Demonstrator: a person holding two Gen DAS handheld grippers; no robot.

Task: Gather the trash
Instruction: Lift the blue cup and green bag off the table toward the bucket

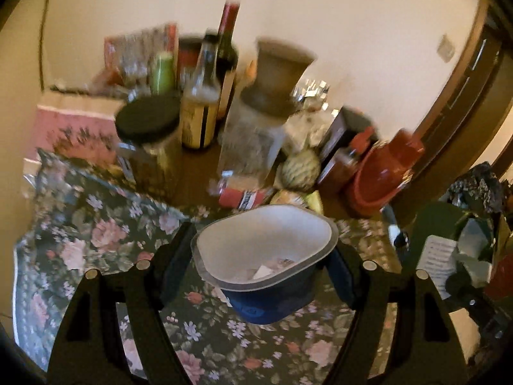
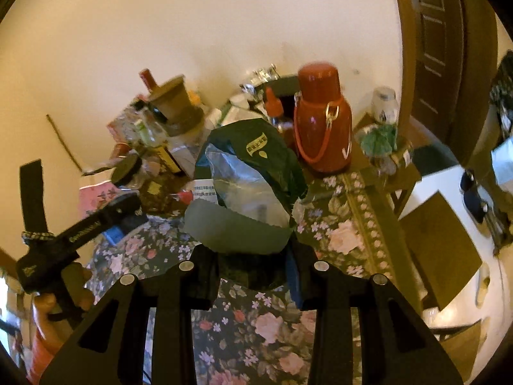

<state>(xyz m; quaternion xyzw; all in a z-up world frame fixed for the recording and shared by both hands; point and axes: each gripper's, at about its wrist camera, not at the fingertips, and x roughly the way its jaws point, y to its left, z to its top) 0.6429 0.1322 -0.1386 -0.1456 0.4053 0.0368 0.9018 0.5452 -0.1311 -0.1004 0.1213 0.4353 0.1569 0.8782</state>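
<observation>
My left gripper (image 1: 263, 276) has its fingers pinching a white-lined tub (image 1: 266, 256) with a blue outside, one pad on each side, the tub lifted clear of the floral cloth (image 1: 96, 234) that covers the surface; a few scraps of paper lie in the bottom of it. My right gripper (image 2: 253, 272) has its fingers clamped on the lower edge of a dark green bag (image 2: 253, 173) stuffed with clear plastic and paper, which rises in front of the lens and hides much of what lies behind it. Beyond the tub the back of the surface is crowded: a jar with a black lid (image 1: 147, 118), a clear bottle with a yellow label (image 1: 200, 112), a dark wine bottle (image 1: 227, 61), an upturned brown pot (image 1: 279, 77), a small striped gourd (image 1: 301, 166) and a red packet (image 1: 243, 197) just beyond the tub's rim. A red flask (image 2: 322, 118) stands to the right of the bag, near the door frame (image 2: 397, 48). In the right wrist view the left gripper (image 2: 80, 224) shows at the left edge, a hand (image 2: 48, 304) on its handle
</observation>
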